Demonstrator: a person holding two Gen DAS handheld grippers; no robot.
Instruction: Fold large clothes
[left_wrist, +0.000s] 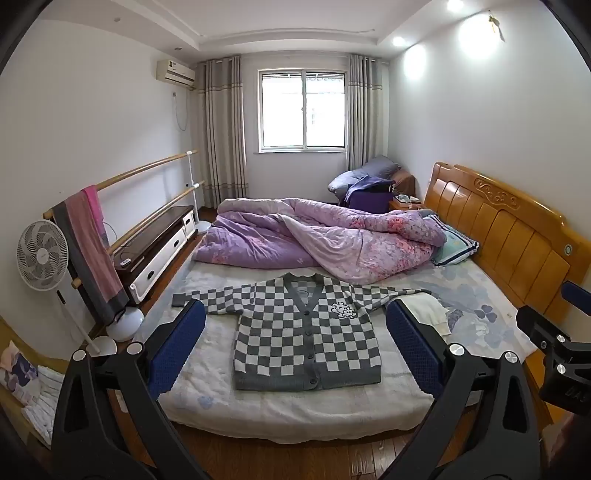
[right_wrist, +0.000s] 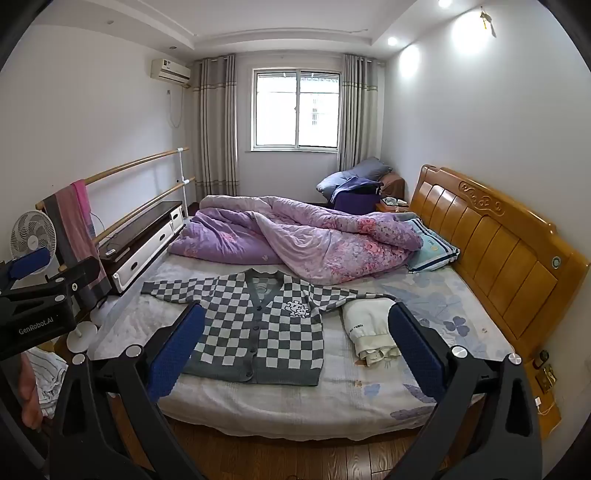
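Observation:
A grey and white checkered cardigan (left_wrist: 306, 332) lies flat, face up, sleeves spread, on the near part of the bed (left_wrist: 295, 413); it also shows in the right wrist view (right_wrist: 258, 332). My left gripper (left_wrist: 295, 347) is open and empty, held back from the bed's near edge, above the floor. My right gripper (right_wrist: 295, 347) is open and empty, at the same distance, to the right of the left one. A folded cream garment (right_wrist: 369, 332) lies on the bed just right of the cardigan, beside its right sleeve.
A crumpled purple quilt (left_wrist: 317, 236) fills the far half of the bed, touching the cardigan's collar. A pillow (left_wrist: 454, 247) lies by the wooden headboard (left_wrist: 509, 243) on the right. A fan (left_wrist: 42, 254), towel rail and low cabinet (left_wrist: 155, 254) stand left. Wooden floor (left_wrist: 295, 458) lies below.

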